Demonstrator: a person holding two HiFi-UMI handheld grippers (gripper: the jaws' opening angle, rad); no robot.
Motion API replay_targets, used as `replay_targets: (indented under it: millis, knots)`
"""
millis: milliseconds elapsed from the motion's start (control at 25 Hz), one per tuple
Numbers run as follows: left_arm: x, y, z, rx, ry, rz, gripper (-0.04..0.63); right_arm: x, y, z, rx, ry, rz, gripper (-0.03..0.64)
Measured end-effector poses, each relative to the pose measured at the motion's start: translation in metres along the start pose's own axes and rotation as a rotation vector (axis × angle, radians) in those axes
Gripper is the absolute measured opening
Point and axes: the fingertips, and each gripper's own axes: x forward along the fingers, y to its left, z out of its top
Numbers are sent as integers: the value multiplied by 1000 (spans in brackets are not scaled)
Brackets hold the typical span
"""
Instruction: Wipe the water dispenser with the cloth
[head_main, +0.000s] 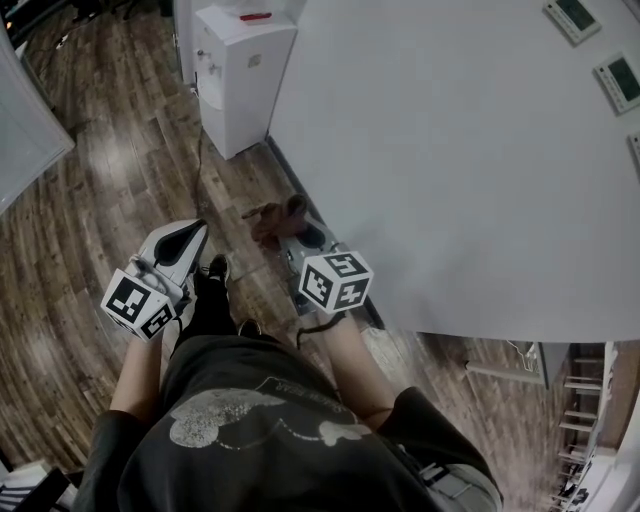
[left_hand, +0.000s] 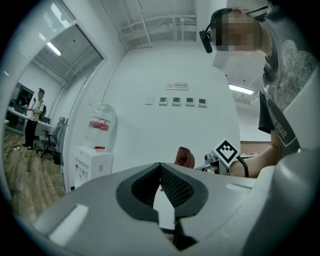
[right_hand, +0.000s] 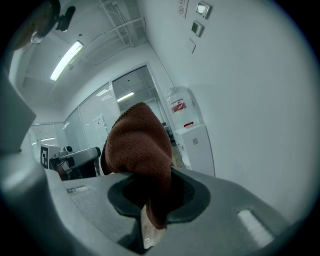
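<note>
While the person (head_main: 260, 420) stands on the wood floor (head_main: 100, 200), ahead: water dispenser (head_main: 240, 80) at 11 o'clock, beside the white wall (head_main: 450, 150), well apart from both grippers.
Cloth (head_main: 272, 218): brown, bunched, clamped in right gripper (head_main: 288, 228) fingers.
Left gripper (head_main: 190, 235): fingers pressed together, empty.
Left gripper view only: bottle (left_hand: 100, 122) atop dispenser.

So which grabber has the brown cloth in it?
The right gripper: its jaws are clamped on the brown cloth. The left gripper has its jaws together with nothing between them.
</note>
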Motion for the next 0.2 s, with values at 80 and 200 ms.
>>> replay_targets:
  millis: [80,200]
  knots:
    - [-1,1,-2,-8,2,10,18,0,-1,-2,0,9,0,57]
    - [-3,1,-6,-13,10,16,18,0,-2,-4,2,15,-1,57]
